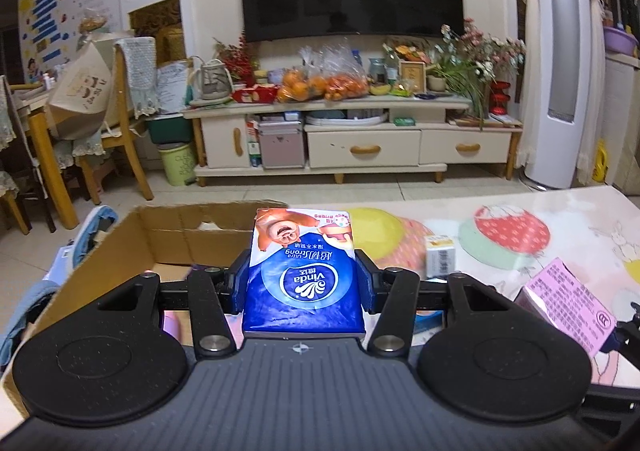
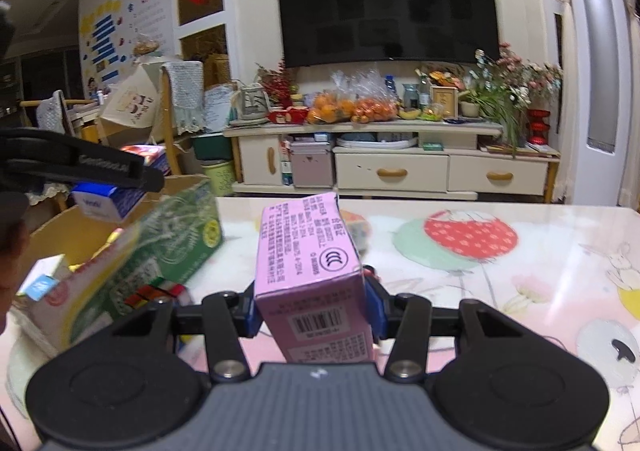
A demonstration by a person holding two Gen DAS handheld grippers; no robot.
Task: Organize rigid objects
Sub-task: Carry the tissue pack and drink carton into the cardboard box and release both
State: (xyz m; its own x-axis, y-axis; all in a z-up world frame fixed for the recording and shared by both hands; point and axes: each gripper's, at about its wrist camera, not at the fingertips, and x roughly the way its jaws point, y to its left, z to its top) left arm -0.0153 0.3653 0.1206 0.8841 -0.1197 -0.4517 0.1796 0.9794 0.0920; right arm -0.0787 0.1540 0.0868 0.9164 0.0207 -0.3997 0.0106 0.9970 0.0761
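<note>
My left gripper (image 1: 302,283) is shut on a blue Vinda tissue pack (image 1: 304,271), held above the near edge of an open cardboard box (image 1: 132,247). My right gripper (image 2: 314,307) is shut on a pink carton (image 2: 308,259) with a barcode, held over the table (image 2: 520,291). The pink carton also shows at the right edge of the left wrist view (image 1: 568,303). The left gripper and its tissue pack (image 2: 106,203) show at the left of the right wrist view, above the box.
The cardboard box (image 2: 72,227) holds a green carton (image 2: 180,247), a Rubik's cube (image 2: 154,291) and other packs. A small white and yellow box (image 1: 440,255) stands on the patterned table. A TV stand with oranges (image 1: 320,87) is beyond.
</note>
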